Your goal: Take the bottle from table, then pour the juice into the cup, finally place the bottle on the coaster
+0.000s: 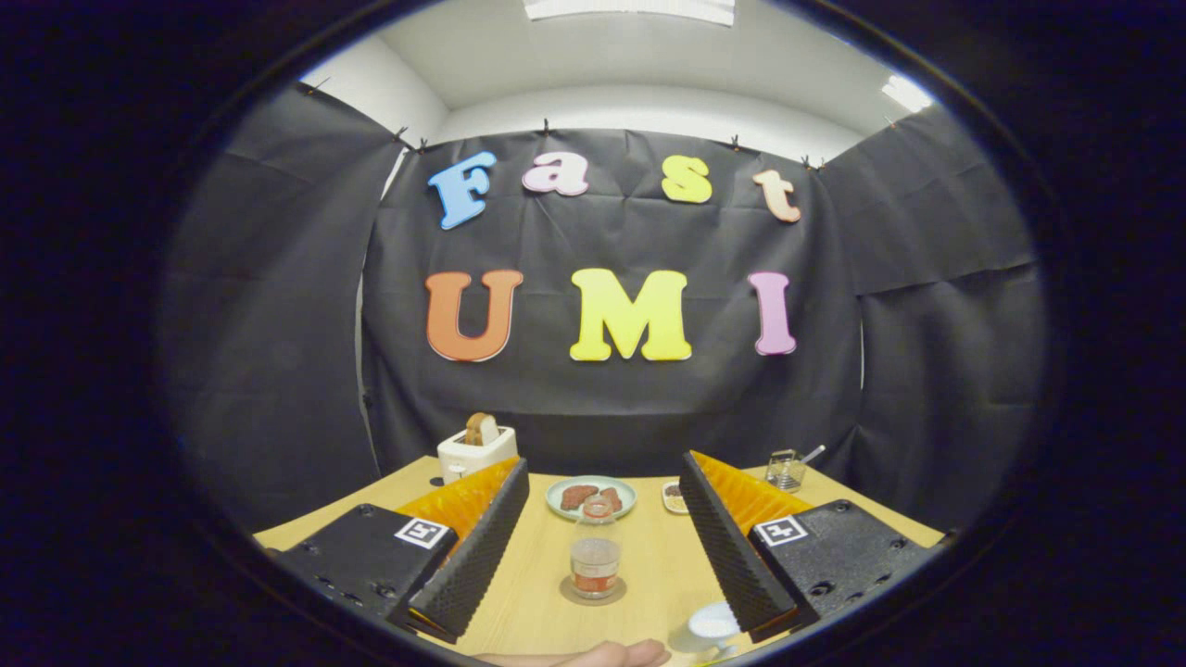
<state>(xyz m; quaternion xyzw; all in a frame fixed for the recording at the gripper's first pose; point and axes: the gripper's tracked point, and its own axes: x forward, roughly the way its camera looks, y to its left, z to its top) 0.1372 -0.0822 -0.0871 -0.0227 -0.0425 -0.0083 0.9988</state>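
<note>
Gripper wide open, empty. Small clear plastic bottle with reddish juice upright on round brown coaster, between fingers, untouched. White cup near right finger. Wooden table beneath.

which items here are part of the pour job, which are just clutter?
Job:
- bottle, standing on the coaster, ahead between the open fingers of the gripper
- cup, by the right finger's tip

Clutter:
- toaster with bread in it
- plate of food beyond the bottle
- small dish
- glass container with a spoon
- a hand on the table's near edge
</note>
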